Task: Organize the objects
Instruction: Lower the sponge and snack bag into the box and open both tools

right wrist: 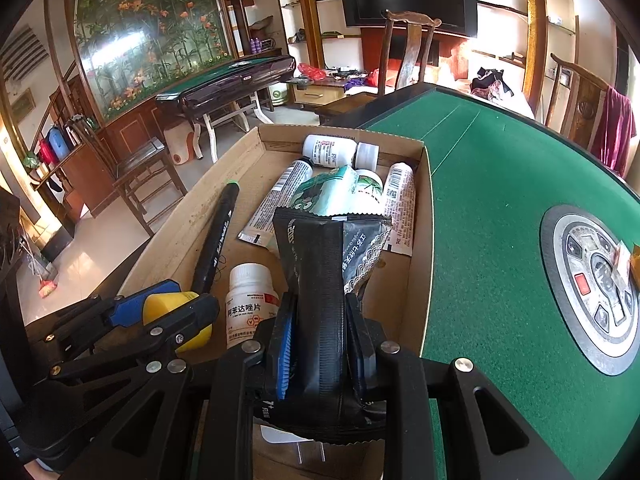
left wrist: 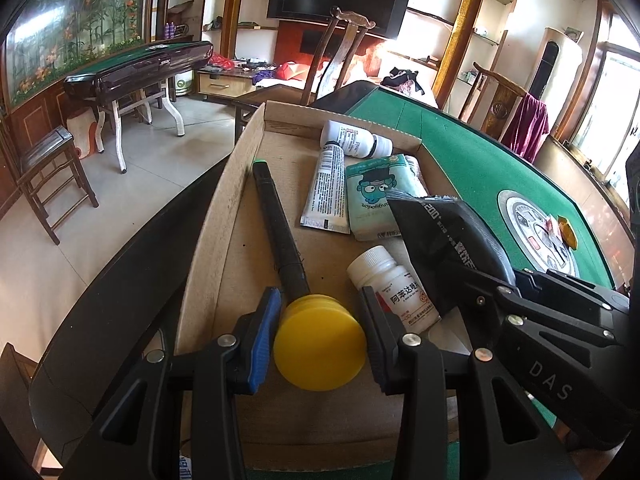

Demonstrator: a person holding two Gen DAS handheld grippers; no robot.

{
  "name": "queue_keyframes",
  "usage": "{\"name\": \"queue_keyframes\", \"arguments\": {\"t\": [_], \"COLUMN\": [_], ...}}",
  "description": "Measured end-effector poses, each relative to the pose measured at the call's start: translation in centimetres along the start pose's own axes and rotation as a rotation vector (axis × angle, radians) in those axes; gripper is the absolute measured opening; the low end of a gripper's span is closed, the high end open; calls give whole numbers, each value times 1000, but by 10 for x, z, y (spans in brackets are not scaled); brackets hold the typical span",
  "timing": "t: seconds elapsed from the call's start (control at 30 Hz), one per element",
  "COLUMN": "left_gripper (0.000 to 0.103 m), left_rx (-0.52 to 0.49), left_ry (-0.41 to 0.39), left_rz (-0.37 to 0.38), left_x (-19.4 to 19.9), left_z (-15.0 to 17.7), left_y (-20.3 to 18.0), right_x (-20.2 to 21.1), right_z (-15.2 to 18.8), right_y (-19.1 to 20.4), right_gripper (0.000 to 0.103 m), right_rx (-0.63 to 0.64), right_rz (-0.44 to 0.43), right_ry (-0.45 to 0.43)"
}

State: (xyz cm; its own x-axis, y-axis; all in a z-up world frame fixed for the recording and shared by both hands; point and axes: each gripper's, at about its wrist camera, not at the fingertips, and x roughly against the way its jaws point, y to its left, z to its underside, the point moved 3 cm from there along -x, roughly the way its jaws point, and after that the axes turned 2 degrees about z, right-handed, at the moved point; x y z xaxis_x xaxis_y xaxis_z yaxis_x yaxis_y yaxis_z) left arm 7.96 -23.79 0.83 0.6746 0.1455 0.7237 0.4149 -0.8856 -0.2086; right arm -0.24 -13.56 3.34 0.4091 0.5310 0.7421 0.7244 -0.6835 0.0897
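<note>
A shallow cardboard box (left wrist: 240, 184) sits on the green table (right wrist: 500, 220). My left gripper (left wrist: 320, 300) is shut on the yellow round head (left wrist: 320, 344) of a mallet, low over the box's near end. Its black handle (left wrist: 276, 216) points away along the box's left side. Just to the right, my right gripper (right wrist: 320, 304) is shut on a black foil packet (right wrist: 316, 248), which stands up between its fingers. A white pill bottle (right wrist: 250, 304) with a red-striped label lies between the two grippers.
At the box's far end lie a white bottle (left wrist: 352, 138), a grey tube (left wrist: 326, 188) and a green tissue pack (left wrist: 374, 200). A round control panel (right wrist: 592, 292) sits in the table's middle. A wooden chair (left wrist: 344, 52) stands behind the table.
</note>
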Motion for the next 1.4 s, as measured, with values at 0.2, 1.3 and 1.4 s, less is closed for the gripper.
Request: {"name": "queue_keyframes", "arguments": {"t": [0.2,1.3,1.4], "left_gripper": [39,51,59], "left_rx": [0,13,23], "left_ry": [0,-5,-6], "left_rz": [-1,-13,-10], "left_x": [0,5,5], "left_z": [0,-3,-3], "left_y": [0,7,7], "right_x": [-2,-13,-11], "right_z": [-2,-12,-12], "right_y": [0,7,6], "right_gripper": [25,28,28], "right_rx": [1,9,3], "right_rz": [1,9,9], "right_ry": [0,18,22]}}
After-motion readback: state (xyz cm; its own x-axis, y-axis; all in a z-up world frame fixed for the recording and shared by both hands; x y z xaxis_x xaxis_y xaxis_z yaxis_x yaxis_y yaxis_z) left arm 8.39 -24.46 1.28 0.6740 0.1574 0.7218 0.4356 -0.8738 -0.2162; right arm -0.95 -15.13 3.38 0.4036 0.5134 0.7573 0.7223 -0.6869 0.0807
